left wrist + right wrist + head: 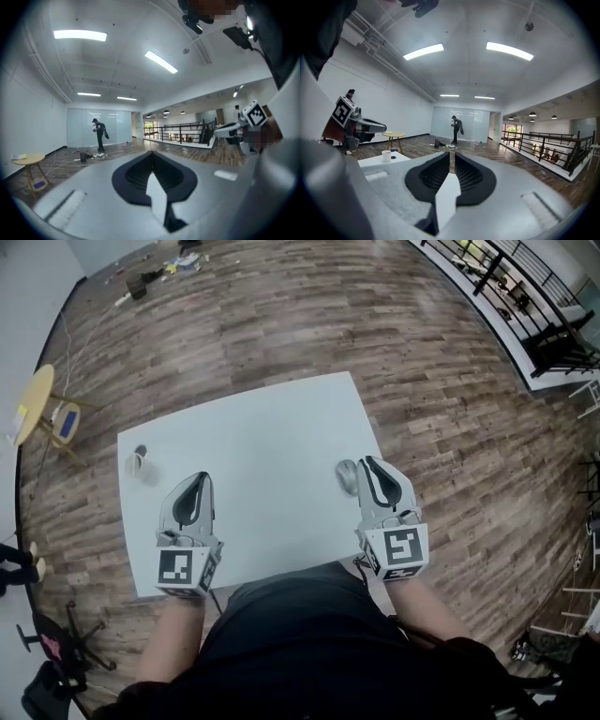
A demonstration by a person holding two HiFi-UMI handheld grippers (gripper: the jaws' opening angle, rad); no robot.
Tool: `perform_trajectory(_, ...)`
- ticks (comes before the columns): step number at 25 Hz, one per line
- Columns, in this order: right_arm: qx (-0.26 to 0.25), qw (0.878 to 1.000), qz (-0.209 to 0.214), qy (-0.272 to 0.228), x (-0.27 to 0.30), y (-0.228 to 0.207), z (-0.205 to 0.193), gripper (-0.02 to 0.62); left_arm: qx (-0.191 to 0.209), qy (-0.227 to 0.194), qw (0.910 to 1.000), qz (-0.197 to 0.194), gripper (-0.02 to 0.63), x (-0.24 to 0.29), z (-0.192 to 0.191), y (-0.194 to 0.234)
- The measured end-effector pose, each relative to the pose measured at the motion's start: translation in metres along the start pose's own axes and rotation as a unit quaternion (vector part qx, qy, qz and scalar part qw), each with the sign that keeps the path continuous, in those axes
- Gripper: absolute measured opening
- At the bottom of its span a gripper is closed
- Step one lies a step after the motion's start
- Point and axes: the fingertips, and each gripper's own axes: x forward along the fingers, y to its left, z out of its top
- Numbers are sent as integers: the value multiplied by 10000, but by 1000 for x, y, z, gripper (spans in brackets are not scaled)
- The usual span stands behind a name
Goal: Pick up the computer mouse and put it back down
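Note:
The grey computer mouse [347, 476] lies on the white table [253, 427] near its right edge. My right gripper [367, 465] hovers just to the right of it, apart from the mouse. In the right gripper view its jaws [452, 158] stand almost together with only a thin slit and nothing between them; the mouse is hidden there. Above the table's left front, my left gripper [197, 480] is held with its jaws [151, 153] shut and empty.
A white cup [138, 465] and a small dark object stand at the table's left edge. A round yellow side table [36, 401] is off to the left. A black railing [525, 296] runs at the upper right. A person [456, 129] stands far down the room.

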Motion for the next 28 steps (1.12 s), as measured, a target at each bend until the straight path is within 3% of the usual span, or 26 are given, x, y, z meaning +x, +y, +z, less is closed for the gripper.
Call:
perform_trajectory(7,166,9998,-69,-30,-3,-3,-1,5,27,-71,10000,1,2,0,4,2)
perform_trajectory(28,32,9997,-242,69,9,-3,-8,2,-43,-60,10000,-27,2,6,0,19)
